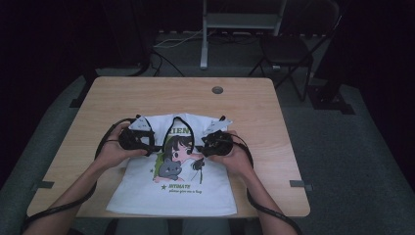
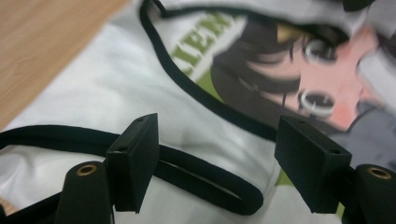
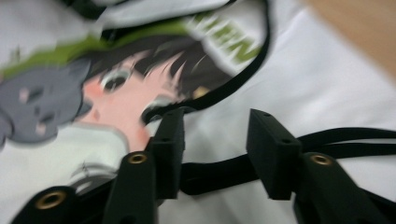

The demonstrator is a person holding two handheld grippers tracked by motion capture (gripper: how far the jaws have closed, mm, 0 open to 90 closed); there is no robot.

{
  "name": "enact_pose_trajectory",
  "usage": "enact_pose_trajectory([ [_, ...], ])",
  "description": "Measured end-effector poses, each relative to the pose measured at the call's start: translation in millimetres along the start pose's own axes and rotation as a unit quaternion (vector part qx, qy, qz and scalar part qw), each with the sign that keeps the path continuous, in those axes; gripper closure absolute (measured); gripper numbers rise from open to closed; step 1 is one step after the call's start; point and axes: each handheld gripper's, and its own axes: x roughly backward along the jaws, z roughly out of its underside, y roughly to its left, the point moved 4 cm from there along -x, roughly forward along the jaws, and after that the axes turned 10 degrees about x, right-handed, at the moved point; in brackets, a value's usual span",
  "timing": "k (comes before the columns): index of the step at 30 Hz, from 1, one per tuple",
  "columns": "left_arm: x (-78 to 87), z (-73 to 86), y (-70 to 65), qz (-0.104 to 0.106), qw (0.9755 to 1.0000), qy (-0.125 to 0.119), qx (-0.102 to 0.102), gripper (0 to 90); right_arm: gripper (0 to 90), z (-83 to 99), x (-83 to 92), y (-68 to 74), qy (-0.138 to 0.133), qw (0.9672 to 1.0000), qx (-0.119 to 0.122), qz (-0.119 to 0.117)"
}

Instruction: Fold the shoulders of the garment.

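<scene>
a white t-shirt [image 1: 171, 181] with black trim and a cartoon print lies on the near half of the wooden counter [image 1: 244, 105], its hem hanging over the near edge. both hands press onto its upper part — the left claw [image 1: 149, 145] and the right claw [image 1: 201, 146] face each other across the printed face. in the left gripper view the jaws stand apart over a black-edged sleeve loop [image 2: 224, 186]; in the right gripper view the jaws stand apart too, black trim [image 3: 219, 170] lying between them — nothing clamped.
</scene>
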Motion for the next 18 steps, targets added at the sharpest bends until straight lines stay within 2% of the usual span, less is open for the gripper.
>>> enact_pose_trajectory([
  [1,3.7,-0.2,2.7,0.002,0.9998,-0.011,0.017,28.0,48.7,0.4,4.2,-4.2,-0.004,0.9999,-0.010,0.007],
  [2,7.5,-0.5,5.6,0.001,0.9990,-0.023,0.038,20.1,44.8,1.1,8.1,-9.2,-0.010,0.9996,-0.020,0.017],
  [4,16.6,-0.1,11.2,0.016,0.9970,-0.051,0.055,18.9,34.7,3.8,16.2,-19.3,-0.018,0.9980,-0.048,0.038],
  [6,25.7,1.2,16.2,0.023,0.9938,-0.078,0.076,18.9,30.7,7.2,23.3,-28.1,-0.020,0.9961,-0.064,0.058],
  [9,39.7,5.7,22.5,0.024,0.9876,-0.117,0.102,18.9,24.1,12.2,31.9,-37.0,-0.025,0.9928,-0.089,0.076],
  [11,47.7,9.8,26.8,0.017,0.9835,-0.133,0.121,18.9,21.6,16.5,37.3,-42.6,-0.025,0.9909,-0.099,0.087],
  [13,55.4,14.0,32.3,0.002,0.9812,-0.143,0.130,18.9,20.4,20.9,42.6,-48.0,-0.026,0.9886,-0.111,0.098],
  [16,69.2,22.2,42.3,-0.020,0.9740,-0.165,0.154,18.9,14.3,28.1,51.5,-56.5,-0.026,0.9849,-0.129,0.112],
  [18,78.6,29.0,49.9,-0.035,0.9691,-0.178,0.167,18.9,13.6,34.0,58.6,-61.9,-0.031,0.9816,-0.143,0.123],
])
